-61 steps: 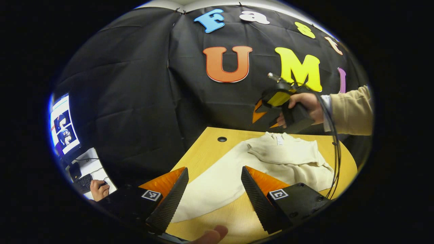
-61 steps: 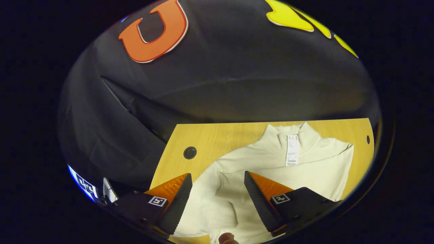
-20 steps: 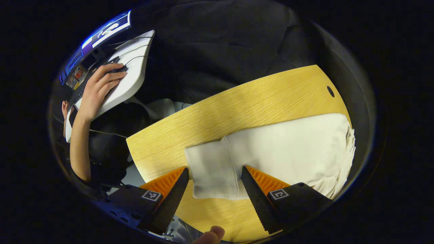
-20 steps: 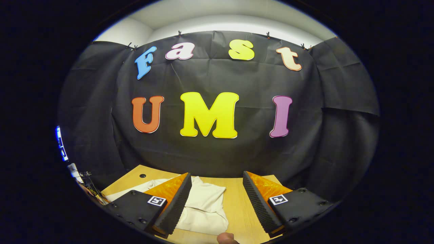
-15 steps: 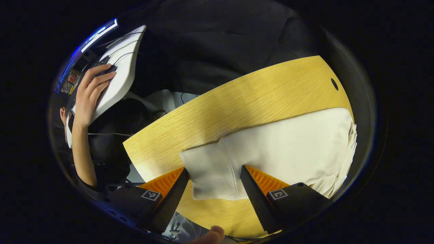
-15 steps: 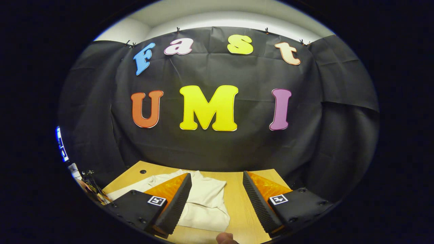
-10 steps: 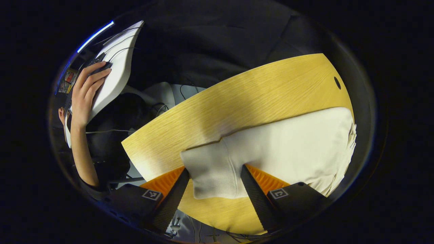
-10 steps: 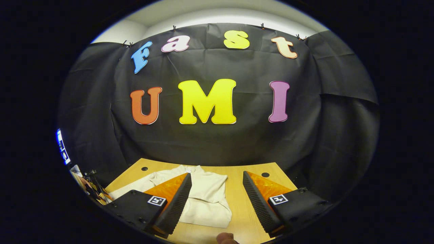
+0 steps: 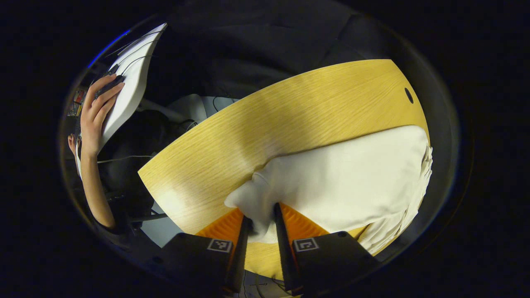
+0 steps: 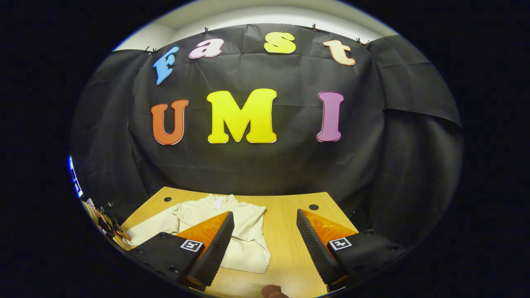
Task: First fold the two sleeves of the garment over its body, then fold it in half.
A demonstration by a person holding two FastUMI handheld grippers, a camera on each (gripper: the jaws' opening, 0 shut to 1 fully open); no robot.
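Observation:
A cream long-sleeved garment (image 9: pixel 352 178) lies on the light wooden table (image 9: pixel 290 120). In the left gripper view its loose sleeve ends in a ribbed cuff (image 9: pixel 254 207), and my left gripper (image 9: pixel 261 225) is shut on that cuff near the table's front edge. In the right gripper view the garment (image 10: pixel 244 231) lies farther off, collar toward the wall, one sleeve lying over its body and the other stretched out to the left. My right gripper (image 10: pixel 263 236) hangs open above the table's near side, with nothing between its fingers.
Beyond the table's left edge, a person's hand (image 9: pixel 93 118) rests on a mouse at a white desk (image 9: pixel 124 87). The table has cable holes (image 10: pixel 313 207) near its back corners. The black cloth wall stands right behind the table.
My left gripper has shut on the sleeve cuff, which now bunches between its fingers. The right gripper has pulled back, so more of the garment and table shows.

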